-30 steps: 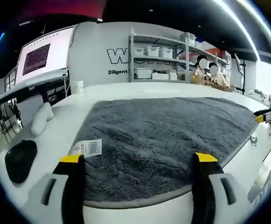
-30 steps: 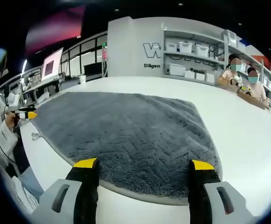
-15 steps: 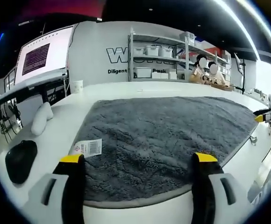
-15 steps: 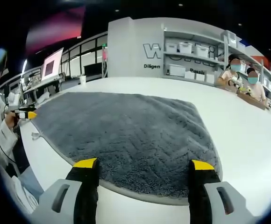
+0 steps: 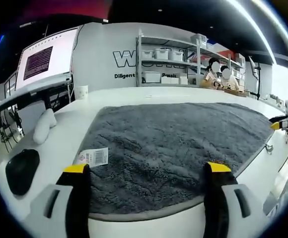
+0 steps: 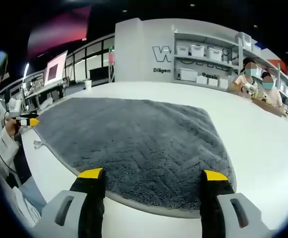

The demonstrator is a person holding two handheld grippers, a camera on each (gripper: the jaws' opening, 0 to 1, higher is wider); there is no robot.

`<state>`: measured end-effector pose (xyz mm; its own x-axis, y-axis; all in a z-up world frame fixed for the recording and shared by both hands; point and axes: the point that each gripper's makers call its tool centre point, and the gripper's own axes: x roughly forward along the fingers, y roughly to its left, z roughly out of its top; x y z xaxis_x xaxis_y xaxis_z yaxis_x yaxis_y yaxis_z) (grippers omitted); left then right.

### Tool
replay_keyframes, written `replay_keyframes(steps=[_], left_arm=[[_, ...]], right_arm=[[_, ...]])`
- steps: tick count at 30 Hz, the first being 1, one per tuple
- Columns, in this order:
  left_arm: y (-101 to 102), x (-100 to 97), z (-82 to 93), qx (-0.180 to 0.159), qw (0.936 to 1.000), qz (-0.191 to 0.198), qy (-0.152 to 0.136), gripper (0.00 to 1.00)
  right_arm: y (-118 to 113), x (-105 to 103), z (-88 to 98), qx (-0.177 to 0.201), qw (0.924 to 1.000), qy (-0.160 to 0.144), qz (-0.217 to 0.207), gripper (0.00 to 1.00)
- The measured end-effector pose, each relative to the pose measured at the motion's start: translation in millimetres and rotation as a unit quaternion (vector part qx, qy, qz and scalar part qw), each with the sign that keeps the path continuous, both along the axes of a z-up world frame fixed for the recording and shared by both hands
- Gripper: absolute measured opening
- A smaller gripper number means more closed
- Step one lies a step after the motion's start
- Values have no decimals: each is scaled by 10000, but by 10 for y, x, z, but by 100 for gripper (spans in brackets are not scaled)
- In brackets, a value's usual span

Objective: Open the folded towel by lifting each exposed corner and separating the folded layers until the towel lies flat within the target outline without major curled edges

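A grey shaggy towel (image 5: 174,144) lies spread flat on the white table (image 5: 59,144), and it fills the middle of the right gripper view too, towel (image 6: 134,144). A white label (image 5: 92,157) sticks out at its near left edge. My left gripper (image 5: 146,171) hovers open just short of the towel's near edge, jaws wide apart with nothing between them. My right gripper (image 6: 154,174) is open the same way over another edge of the towel. The right gripper's yellow tip (image 5: 278,124) shows at the far right, the left gripper's tip (image 6: 27,120) at the far left.
A black mouse (image 5: 21,170) and a white cloth bundle (image 5: 43,125) lie left of the towel, a white cup (image 5: 81,91) further back. Shelves with white bins (image 5: 169,62) stand behind, where two people (image 6: 255,79) sit. A person's sleeve (image 6: 2,144) is at the left.
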<state>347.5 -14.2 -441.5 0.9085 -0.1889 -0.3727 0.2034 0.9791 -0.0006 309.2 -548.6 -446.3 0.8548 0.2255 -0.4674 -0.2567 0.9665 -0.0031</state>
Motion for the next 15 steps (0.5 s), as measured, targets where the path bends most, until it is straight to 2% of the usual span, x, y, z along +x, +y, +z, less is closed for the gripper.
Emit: replay_keyframes(steps=[15], left_arm=[[-3,2,-7,10,10000,-13,9,94]], right_arm=[[-7,2,-5,-6,10000,18,2,77]])
